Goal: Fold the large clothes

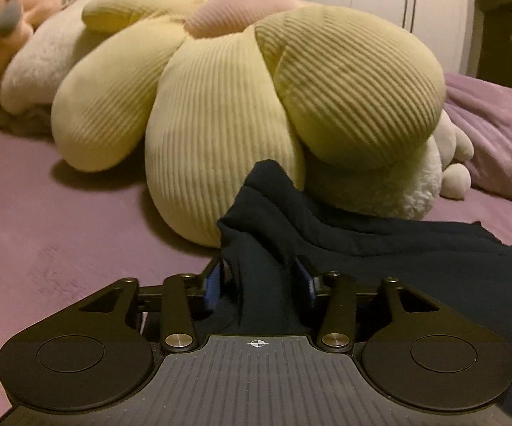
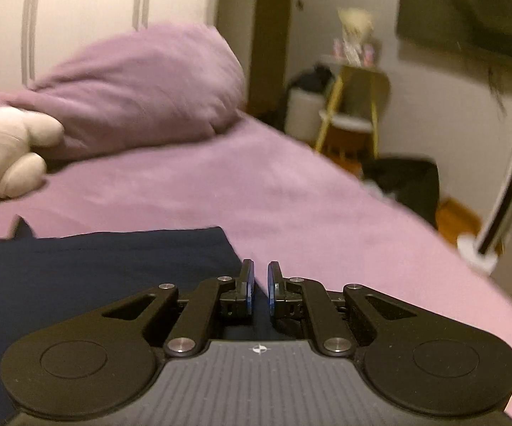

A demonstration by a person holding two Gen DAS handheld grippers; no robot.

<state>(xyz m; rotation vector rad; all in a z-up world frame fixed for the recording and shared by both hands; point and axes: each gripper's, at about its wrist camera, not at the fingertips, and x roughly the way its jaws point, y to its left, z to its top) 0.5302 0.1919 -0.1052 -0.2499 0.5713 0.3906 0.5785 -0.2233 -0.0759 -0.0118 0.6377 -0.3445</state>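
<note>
A dark navy garment [image 1: 380, 248] lies on the purple bed sheet [image 1: 60, 234]. My left gripper [image 1: 261, 280] is shut on a bunched fold of the garment, which rises in a ridge between the blue-padded fingers toward the plush cushion. In the right wrist view the garment [image 2: 96, 266] lies flat at the left with a straight edge. My right gripper [image 2: 260, 284] sits low at that edge, its blue pads a narrow gap apart; no cloth shows between the tips.
A large yellow ribbed flower cushion [image 1: 220, 88] and plush toys [image 1: 25, 35] lie close ahead of the left gripper. A purple pillow [image 2: 142, 88] and a white plush [image 2: 7, 152] lie at the bed's head. The bed's edge [image 2: 415, 220], a yellow stool [image 2: 355, 113] and a lamp [image 2: 504, 177] are on the right.
</note>
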